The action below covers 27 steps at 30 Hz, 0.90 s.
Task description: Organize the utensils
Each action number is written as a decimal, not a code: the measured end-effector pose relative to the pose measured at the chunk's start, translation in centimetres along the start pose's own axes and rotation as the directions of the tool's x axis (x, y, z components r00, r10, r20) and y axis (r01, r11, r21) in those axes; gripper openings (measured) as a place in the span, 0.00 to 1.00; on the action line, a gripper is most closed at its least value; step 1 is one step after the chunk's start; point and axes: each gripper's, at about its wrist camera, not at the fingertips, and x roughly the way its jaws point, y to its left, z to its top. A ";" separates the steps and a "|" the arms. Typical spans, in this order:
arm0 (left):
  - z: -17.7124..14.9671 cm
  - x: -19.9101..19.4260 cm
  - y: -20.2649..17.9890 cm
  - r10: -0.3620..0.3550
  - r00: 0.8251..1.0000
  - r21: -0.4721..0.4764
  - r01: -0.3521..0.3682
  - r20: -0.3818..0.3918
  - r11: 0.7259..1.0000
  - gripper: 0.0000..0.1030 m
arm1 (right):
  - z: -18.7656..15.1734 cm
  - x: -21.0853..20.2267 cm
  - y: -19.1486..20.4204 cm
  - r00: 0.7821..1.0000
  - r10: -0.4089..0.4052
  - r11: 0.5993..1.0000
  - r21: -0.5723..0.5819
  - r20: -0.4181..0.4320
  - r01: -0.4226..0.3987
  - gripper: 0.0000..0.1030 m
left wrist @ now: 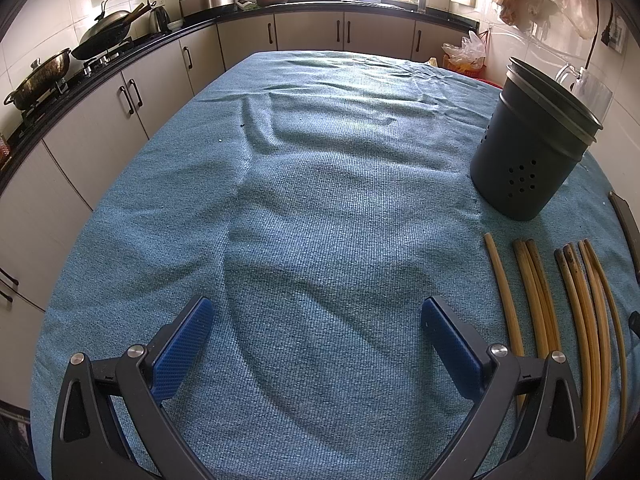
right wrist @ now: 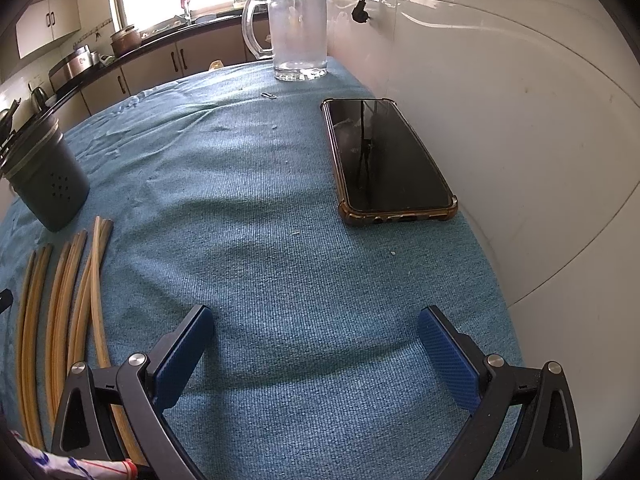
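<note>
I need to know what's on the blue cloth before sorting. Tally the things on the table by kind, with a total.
Chopsticks: 7 in the left wrist view
Dark perforated utensil holder: 1
Glass mug: 1
Phone: 1
Total: 10

Both grippers, left and right, are open and hold nothing.

The left gripper (left wrist: 316, 320) hangs over a blue cloth (left wrist: 320, 184), its blue pads (left wrist: 184, 348) spread wide apart with nothing between them. To the right, bamboo chopsticks (left wrist: 560, 312) lie side by side on the cloth, running near to far. Just beyond their far tips a dark holder (left wrist: 532, 148) with small holes stands upright. A counter (left wrist: 132, 40) with woks (left wrist: 104, 36) curves round the far left.
</note>
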 end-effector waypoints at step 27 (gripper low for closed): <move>-4.5 -16.7 1.1 0.045 0.913 -0.054 -0.025 0.405 0.998 0.96 | -4.6 -16.6 5.4 0.849 0.150 0.988 -0.118 0.507 -0.104 0.90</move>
